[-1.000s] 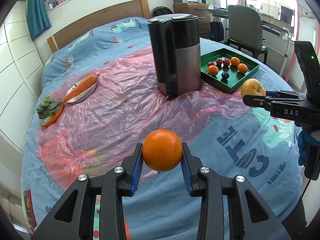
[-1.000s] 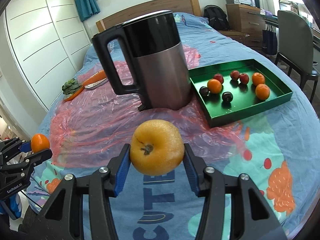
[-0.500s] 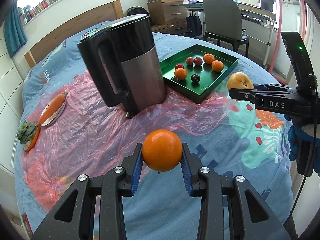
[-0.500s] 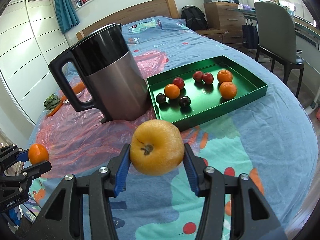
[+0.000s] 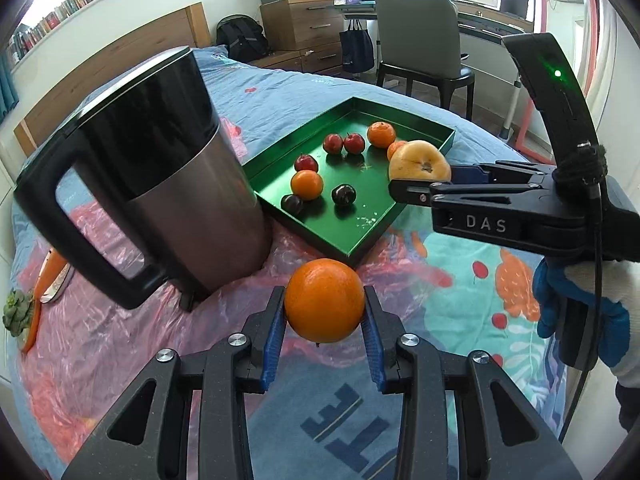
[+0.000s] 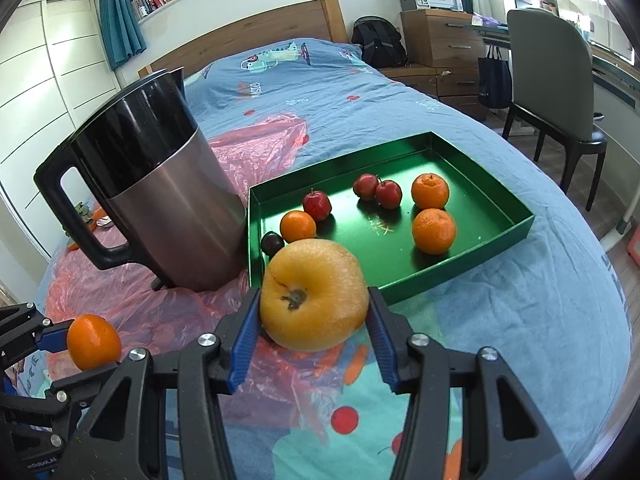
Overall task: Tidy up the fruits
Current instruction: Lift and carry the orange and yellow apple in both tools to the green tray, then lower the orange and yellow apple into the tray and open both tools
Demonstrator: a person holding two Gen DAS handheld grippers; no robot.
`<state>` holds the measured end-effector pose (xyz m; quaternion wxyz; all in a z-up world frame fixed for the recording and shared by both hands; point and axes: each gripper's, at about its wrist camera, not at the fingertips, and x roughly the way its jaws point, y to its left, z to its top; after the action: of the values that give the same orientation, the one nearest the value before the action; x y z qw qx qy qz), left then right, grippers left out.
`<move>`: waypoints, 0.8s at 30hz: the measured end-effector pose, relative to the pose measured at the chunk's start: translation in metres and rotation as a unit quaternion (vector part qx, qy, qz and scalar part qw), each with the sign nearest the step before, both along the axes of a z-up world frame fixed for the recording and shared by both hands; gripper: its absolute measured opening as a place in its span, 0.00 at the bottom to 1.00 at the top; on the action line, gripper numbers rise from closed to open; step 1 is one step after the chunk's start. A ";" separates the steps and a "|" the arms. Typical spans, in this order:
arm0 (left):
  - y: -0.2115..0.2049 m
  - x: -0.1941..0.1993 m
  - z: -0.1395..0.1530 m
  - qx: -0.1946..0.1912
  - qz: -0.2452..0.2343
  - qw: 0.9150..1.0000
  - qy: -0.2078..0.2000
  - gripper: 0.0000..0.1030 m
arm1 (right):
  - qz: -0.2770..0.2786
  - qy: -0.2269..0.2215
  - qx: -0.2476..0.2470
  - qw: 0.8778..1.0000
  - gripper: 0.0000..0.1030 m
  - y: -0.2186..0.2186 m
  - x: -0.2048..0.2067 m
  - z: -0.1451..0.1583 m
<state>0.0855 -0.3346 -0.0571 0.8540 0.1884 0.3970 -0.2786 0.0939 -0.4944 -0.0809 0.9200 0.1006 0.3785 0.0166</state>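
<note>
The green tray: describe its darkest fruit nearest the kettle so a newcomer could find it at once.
Find the tall steel kettle on the bed; the green tray sits right beside it. In the tray's corner closest to the kettle lies a dark plum, touching a small orange. It is nearly black, while most neighbours are red or orange.

Kettle (image 6: 152,200) crowds tray's (image 6: 516,236) left; right seems open

green tray (image 6: 516,236), orange fruit (image 5: 324,300), yellow apple (image 6: 314,294), blue cartoon-print bedspread (image 6: 328,92), pink plastic sheet (image 5: 104,344).
</note>
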 end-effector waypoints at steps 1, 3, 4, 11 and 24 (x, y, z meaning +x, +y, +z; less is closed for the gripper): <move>-0.007 0.007 -0.001 -0.001 0.000 1.000 0.001 0.30 | 0.001 0.002 -0.003 1.000 0.64 -0.002 0.008 -0.001; -0.019 0.022 -0.005 -0.004 0.001 1.000 0.006 0.30 | 0.003 0.005 -0.006 1.000 0.64 -0.007 0.023 -0.005; -0.026 0.030 -0.007 -0.006 0.002 1.000 0.011 0.30 | 0.002 0.007 -0.006 1.000 0.64 -0.010 0.030 -0.007; -0.064 0.083 -0.034 0.006 0.013 0.999 0.030 0.30 | -0.002 0.009 -0.031 0.999 0.64 -0.033 0.080 -0.011; -0.090 0.118 -0.087 0.027 0.019 0.997 0.074 0.30 | 0.012 0.054 -0.066 0.996 0.64 -0.047 0.129 -0.052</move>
<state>0.2039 -0.4248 -0.1440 0.8217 0.1828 0.4704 -0.2648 0.2227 -0.5414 -0.1327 0.9027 0.0364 0.4288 -0.0029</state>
